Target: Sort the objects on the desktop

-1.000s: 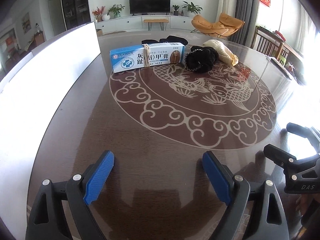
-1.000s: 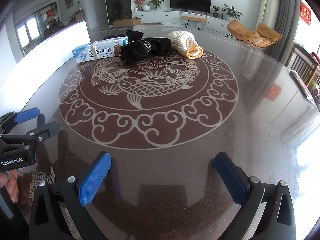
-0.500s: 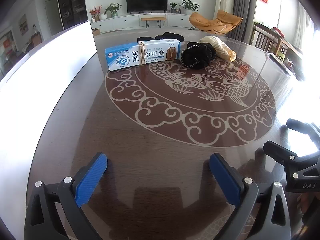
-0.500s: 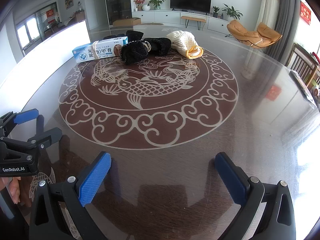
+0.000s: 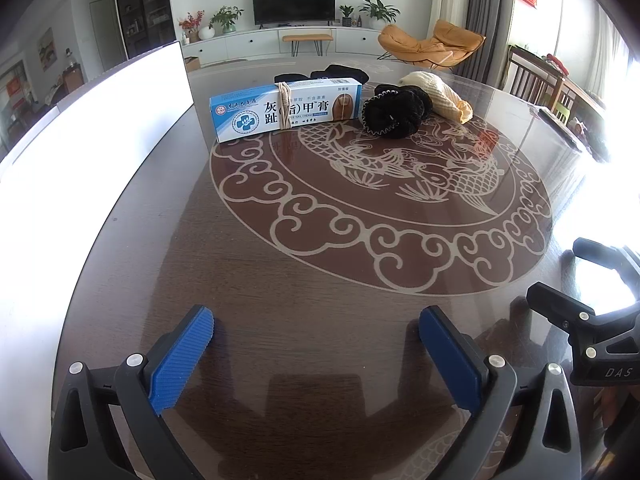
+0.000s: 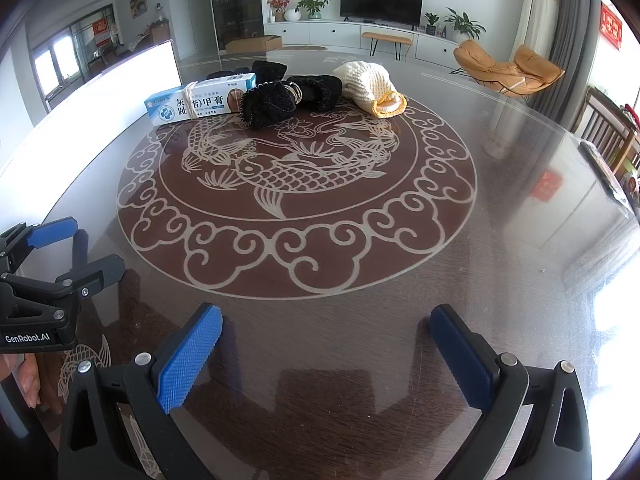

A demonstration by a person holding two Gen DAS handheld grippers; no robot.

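Left wrist: my left gripper hovers with jaws released over the bare tabletop; the ointment box and black scrunchie lie far across. Right wrist: my right gripper, jaws spread and empty, faces the cream knitted pouch.

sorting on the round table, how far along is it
Nothing looks sorted yet. The nail cream box, black fuzzy item and cream knitted pouch sit bunched together at the table's far side. Nothing is in hand: the left gripper and right gripper are both open and empty over bare table near its close edge. All the picking and placing remains.
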